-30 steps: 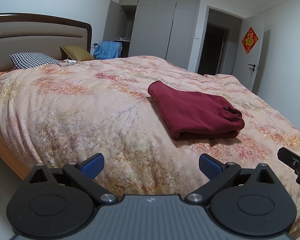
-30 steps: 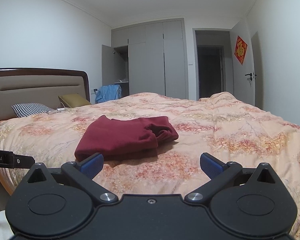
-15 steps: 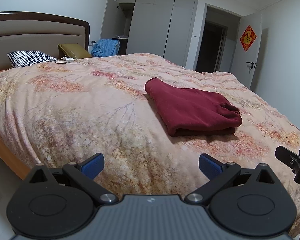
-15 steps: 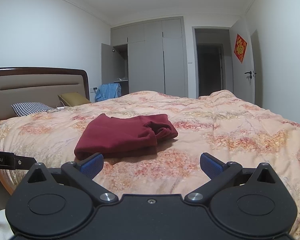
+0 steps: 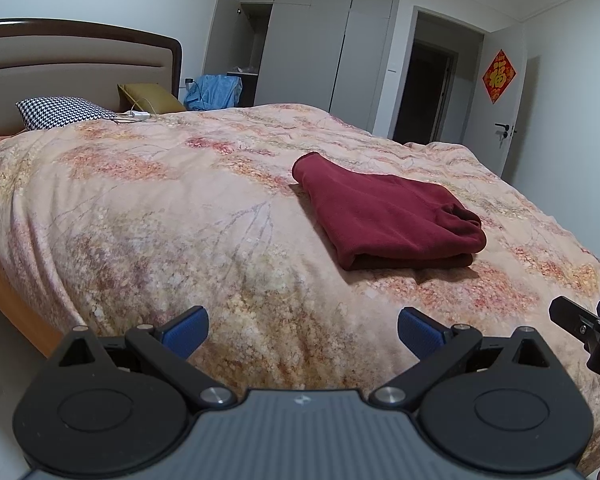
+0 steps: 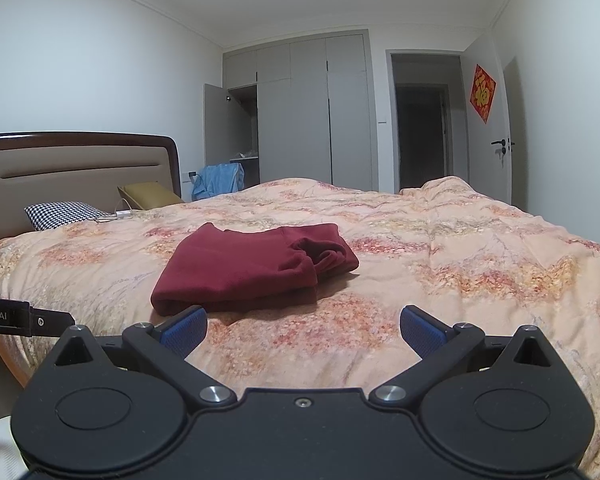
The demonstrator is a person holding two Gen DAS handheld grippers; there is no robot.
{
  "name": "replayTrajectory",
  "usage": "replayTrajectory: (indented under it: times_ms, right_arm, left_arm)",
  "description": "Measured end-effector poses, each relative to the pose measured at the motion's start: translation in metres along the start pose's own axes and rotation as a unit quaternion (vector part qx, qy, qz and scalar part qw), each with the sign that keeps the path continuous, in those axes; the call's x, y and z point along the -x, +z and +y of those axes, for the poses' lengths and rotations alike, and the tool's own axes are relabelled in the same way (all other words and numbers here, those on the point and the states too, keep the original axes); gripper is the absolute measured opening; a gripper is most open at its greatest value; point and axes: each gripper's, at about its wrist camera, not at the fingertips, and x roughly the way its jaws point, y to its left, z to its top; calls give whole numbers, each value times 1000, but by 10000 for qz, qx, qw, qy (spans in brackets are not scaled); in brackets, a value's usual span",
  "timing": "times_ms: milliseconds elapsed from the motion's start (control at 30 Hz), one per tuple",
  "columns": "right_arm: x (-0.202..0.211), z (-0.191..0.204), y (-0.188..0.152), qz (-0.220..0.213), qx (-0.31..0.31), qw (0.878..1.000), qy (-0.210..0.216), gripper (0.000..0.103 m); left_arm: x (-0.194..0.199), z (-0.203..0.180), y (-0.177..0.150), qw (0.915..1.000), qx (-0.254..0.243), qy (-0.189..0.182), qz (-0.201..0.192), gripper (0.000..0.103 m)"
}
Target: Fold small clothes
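Both pairs of tongs hung over the near edge of the bed [image 5: 148, 216], and neither held a thing. The left tongs [image 5: 302, 330] stood wide apart, blue pads [image 5: 184, 330] spread with only quilt showing between them. The right tongs [image 6: 303, 330] were just as wide, their blue pads [image 6: 422, 330] apart and empty.

The dark red garment [image 5: 384, 216] lay folded into a thick, roughly rectangular bundle on the floral quilt [image 6: 460, 264]. From the left tongs it sat ahead and off to the right, well beyond the fingertips, untouched. From the right tongs the same garment [image 6: 252, 268] lay ahead and slightly left, its near folded edge close beyond the left pad, though whether anything touched there I could not tell. An open cuff or waistband showed at the bundle's right end, a little rumpled.

At the right edge of the left view poked a black piece of the other tool; in the right view a black bar with white lettering came in from the left.

Far ahead of both tongs and to the left stood the headboard [image 6: 76, 168], with a houndstooth pillow [image 5: 64, 112] and an olive cushion [image 5: 152, 98] against it, a white cable trailing nearby. Beyond the bed rose a grey wardrobe [image 6: 312, 112] with one door swung open, blue cloth [image 6: 220, 178] heaped below, then a dark doorway [image 5: 424, 92] and a red hanging [image 6: 482, 94] on the white door to the right.
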Motion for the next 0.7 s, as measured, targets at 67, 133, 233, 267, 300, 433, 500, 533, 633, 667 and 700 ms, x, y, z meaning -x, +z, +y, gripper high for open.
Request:
replayTrajectory:
  times_ms: [67,133,233,267,300,433,500,533,633,667,700]
  right_arm:
    - [0,0,0,3,0,10000,0,102]
    - [0,0,0,2,-1,10000,-2,102]
    - [0,0,0,9,-6,10000,2,102]
    - [-1,0,0,11,-6,10000,4,102]
    - [0,0,-1,10,-6,10000,4,102]
    - [0,0,0,14,-6,10000,5,102]
    - [0,0,-1,12,-7,10000,5,102]
    - [0,0,0,12,-6,10000,5,102]
    - [0,0,0,10,-6,10000,6,102]
    - [0,0,-1,10,-7,10000,6,102]
    - [0,0,-1,12,-9,10000,6,102]
  left_arm:
    - [0,0,0,10000,0,-1,-1,103]
    - [0,0,0,10000,0,-1,3,103]
    - [0,0,0,10000,-1,2,-1,103]
    - [0,0,0,10000,0,3,-2,103]
    - [0,0,0,10000,0,2,-3,103]
    - [0,-1,0,10000,-1,2,2,103]
    - [0,-1,0,10000,-6,3,5,103]
    - [0,-1,-1,10000,-10,2,6,103]
    - [0,-1,-1,10000,-12,3,12,103]
    - [0,-1,-1,10000,-12,4,14,103]
    - [0,-1,-1,10000,-13,4,11,103]
